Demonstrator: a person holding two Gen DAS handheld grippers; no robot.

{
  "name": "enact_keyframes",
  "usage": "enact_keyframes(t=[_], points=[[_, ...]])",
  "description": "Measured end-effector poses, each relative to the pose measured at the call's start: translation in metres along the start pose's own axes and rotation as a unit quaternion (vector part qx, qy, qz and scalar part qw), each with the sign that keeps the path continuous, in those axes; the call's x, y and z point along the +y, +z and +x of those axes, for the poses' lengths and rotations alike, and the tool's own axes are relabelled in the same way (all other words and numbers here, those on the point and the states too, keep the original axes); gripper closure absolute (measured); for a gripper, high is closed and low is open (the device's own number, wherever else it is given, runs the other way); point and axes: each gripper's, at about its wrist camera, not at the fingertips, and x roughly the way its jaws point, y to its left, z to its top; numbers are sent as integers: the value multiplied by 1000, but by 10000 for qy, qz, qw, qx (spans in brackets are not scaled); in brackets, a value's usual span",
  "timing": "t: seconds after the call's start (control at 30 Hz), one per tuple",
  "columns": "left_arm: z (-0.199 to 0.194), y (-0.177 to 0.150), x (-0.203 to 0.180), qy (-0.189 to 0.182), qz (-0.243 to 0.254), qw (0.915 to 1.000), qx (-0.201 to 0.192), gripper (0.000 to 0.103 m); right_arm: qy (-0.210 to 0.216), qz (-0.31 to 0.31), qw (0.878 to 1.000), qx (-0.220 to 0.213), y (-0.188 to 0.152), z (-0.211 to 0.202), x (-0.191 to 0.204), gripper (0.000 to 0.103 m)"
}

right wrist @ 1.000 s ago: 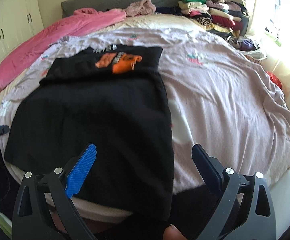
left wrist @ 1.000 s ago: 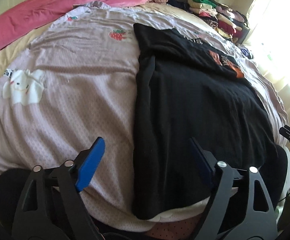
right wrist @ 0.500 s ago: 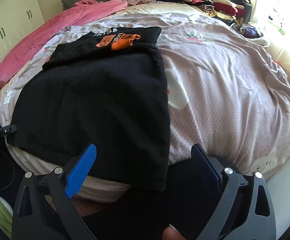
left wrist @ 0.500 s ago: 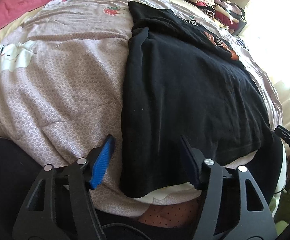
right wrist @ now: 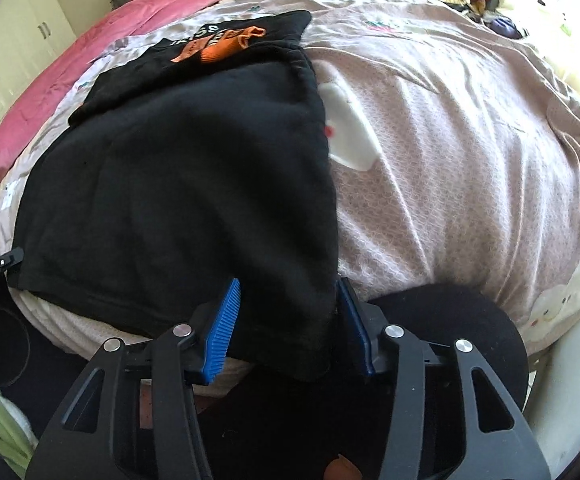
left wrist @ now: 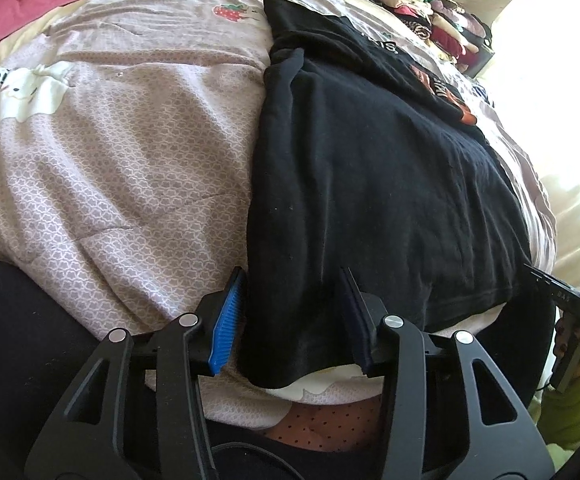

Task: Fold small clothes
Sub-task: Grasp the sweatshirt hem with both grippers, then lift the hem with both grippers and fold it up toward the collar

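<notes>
at the bed's (left wrist: 110, 168) near edge, both tools, left (left wrist: 290, 316) and right (right wrist: 286, 320), have been lowered and are closing over the shirt's (left wrist: 370, 184) hem corners, not yet pinched; folding can follow.

Both wrist cameras looked steeply down along their fingers, close over the bed's near edge, left view over the black garment (left wrist: 370, 168) near-left corner, right view over its near-right (each glimpsed the other gripper).
</notes>
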Motion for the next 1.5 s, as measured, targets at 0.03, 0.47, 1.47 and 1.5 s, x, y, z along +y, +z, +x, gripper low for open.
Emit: enact_keyframes(t=[0.03, 0.47, 1.47, 1.5], points=[[1, 0, 0, 6, 3, 10000, 4, 65, -19, -9, 10000, -2, 0, 1, 1, 53], [-8, 6, -6, -68, -15, 9999, -107, 99, 231, -44, 9983, -533, 8, -26, 4, 95], [-68, 131, -24, -403, -174, 9853, -1653, 100, 367, 137, 9816, -1868, 109, -85, 1, 95], [-68, 135, -26, -386, -162, 9847, -1690, 100, 378, 174, 9813, -1881, 113, -84, 0, 95]])
